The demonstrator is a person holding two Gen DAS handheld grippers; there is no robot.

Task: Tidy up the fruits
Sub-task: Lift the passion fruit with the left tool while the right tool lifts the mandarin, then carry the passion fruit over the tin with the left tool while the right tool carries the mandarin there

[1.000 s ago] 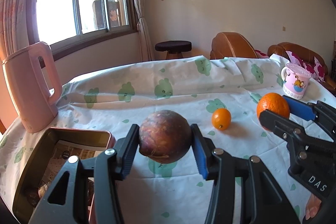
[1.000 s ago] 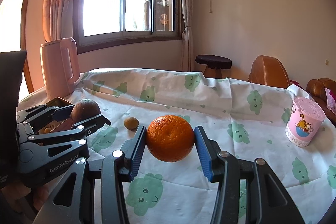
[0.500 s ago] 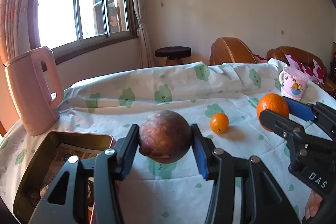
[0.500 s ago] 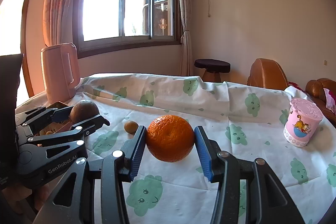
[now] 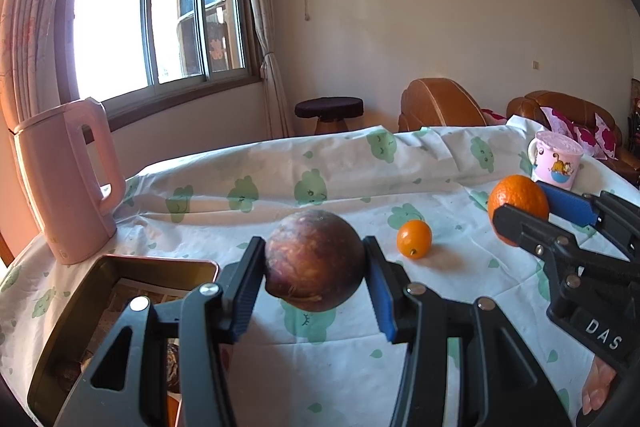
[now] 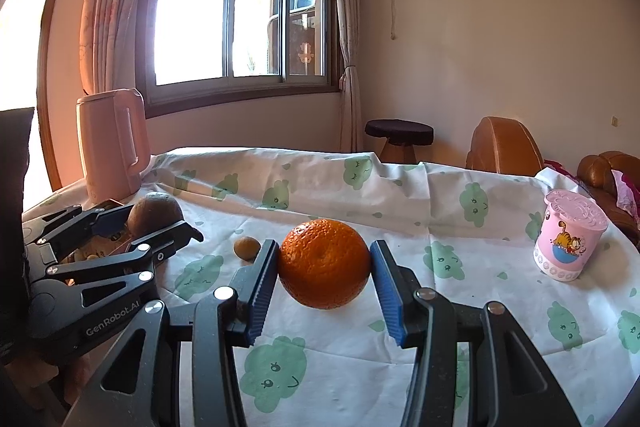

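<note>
My left gripper (image 5: 315, 263) is shut on a dark purple-brown round fruit (image 5: 315, 259), held above the cloth just right of a metal tin (image 5: 80, 303). In the right wrist view the same gripper (image 6: 158, 223) and its fruit (image 6: 154, 213) show at the left. My right gripper (image 6: 324, 265) is shut on a large orange (image 6: 324, 263), lifted over the table; the left wrist view shows this orange (image 5: 518, 203) at the right. A small kumquat (image 5: 415, 238) lies on the cloth between both grippers, and it appears as a dull kumquat (image 6: 247, 247) in the right wrist view.
A pink kettle (image 5: 66, 183) stands at the table's left back beside the tin. A pink cartoon cup (image 6: 570, 241) sits at the right. The tin holds printed paper and some dark fruit. Sofas and a stool (image 5: 330, 109) stand beyond the cloth-covered table (image 5: 360, 167).
Both grippers keep their fruits. The left wrist view has tilted slightly upward, so the table sits lower in frame; otherwise nothing has shifted.
</note>
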